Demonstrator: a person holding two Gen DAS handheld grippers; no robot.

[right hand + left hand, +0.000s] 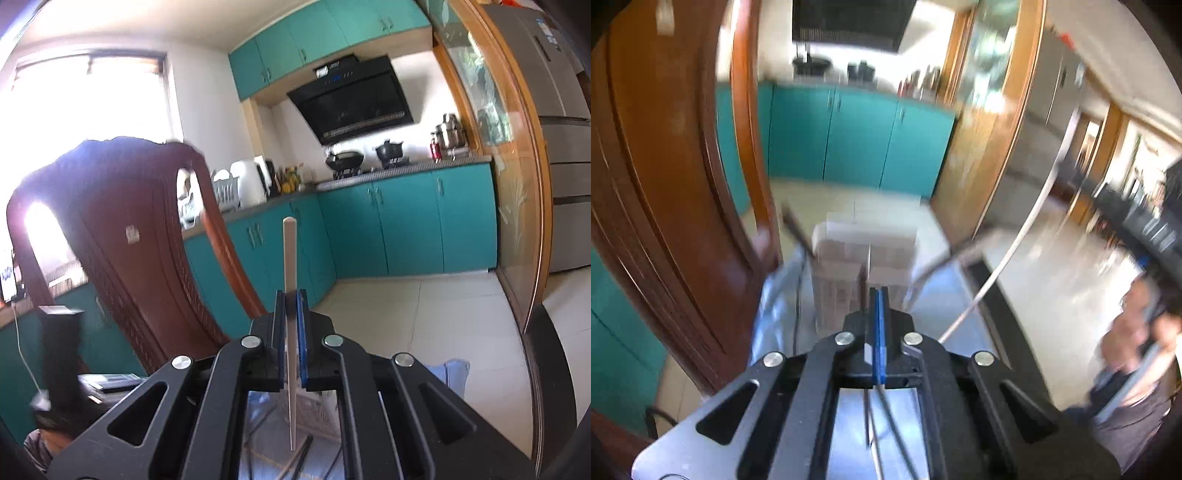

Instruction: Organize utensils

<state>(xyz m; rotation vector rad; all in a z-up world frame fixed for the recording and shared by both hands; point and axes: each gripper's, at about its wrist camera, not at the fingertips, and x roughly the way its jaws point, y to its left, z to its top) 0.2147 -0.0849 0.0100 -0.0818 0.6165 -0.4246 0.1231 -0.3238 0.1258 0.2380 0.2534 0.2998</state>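
Observation:
My left gripper [878, 295] is shut on a thin metal utensil [867, 266] seen edge-on, poking up between the blue pads toward a blurred pale utensil holder [864, 251] on a glass table [945, 295]. Dark chopstick-like sticks [796, 229] lean from the holder. My right gripper [291, 295] is shut on a pale flat utensil handle [289, 254] that stands upright above the pads, raised well above the table. The right gripper holding a long silvery utensil [1027, 221] also shows at the right of the left wrist view.
A brown wooden chair back [665, 184] stands at the left; it also shows in the right wrist view [122, 258]. Teal kitchen cabinets [406, 229], a wooden-framed glass door [517, 184] and a person [1134, 332] at the right surround the table. Dark sticks [299, 454] lie below the right gripper.

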